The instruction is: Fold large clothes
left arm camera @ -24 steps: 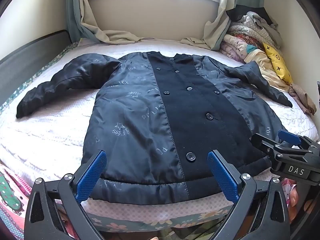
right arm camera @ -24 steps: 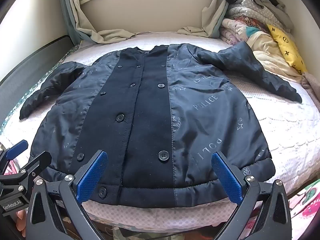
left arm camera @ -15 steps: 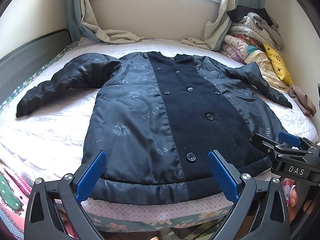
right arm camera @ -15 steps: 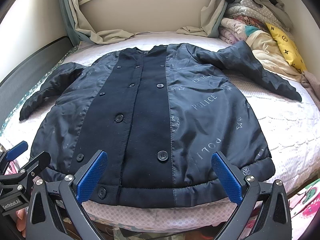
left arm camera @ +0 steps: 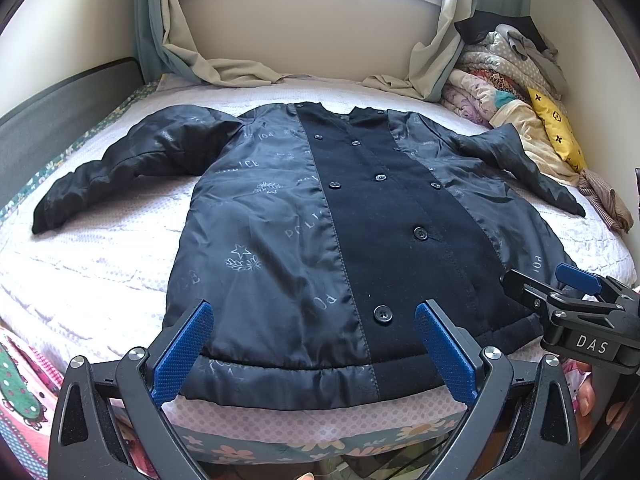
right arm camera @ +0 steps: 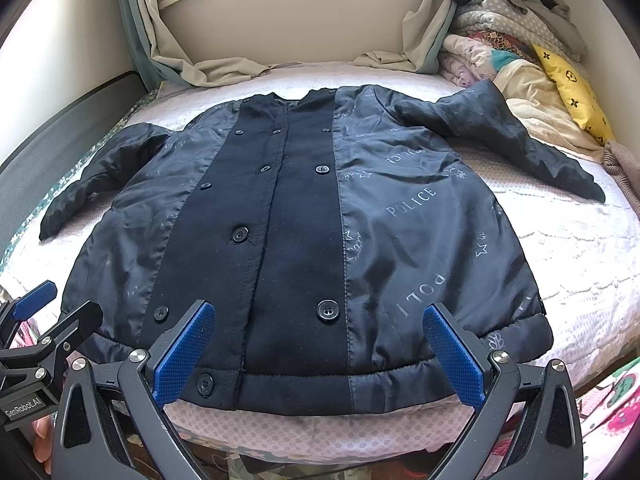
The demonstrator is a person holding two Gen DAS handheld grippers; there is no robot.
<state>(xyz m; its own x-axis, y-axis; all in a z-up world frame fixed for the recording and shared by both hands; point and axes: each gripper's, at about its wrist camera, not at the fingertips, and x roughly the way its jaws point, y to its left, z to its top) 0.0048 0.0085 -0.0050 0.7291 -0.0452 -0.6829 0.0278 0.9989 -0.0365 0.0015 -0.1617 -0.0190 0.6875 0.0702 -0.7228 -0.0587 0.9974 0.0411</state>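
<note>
A large dark navy coat (left arm camera: 320, 232) with a black buttoned front panel and "POLICE" print lies flat on the bed, face up, both sleeves spread out; it also shows in the right wrist view (right arm camera: 320, 232). Its hem is nearest me. My left gripper (left arm camera: 314, 350) is open and empty, hovering just over the hem's left-middle part. My right gripper (right arm camera: 320, 354) is open and empty over the hem's right-middle part. Each gripper shows in the other's view: the right one (left arm camera: 568, 292) at the right edge, the left one (right arm camera: 48, 312) at the left edge.
The bed (left arm camera: 100, 264) has a white-pink quilted cover. A pile of folded bedding and a yellow pillow (left arm camera: 556, 132) sits at the far right corner. Curtains (left arm camera: 224, 72) drape onto the bed's far end under a window. A dark bed rail (left arm camera: 60, 120) runs along the left.
Both grippers have barely moved; the views have tilted very slightly. The coat lies unchanged.
</note>
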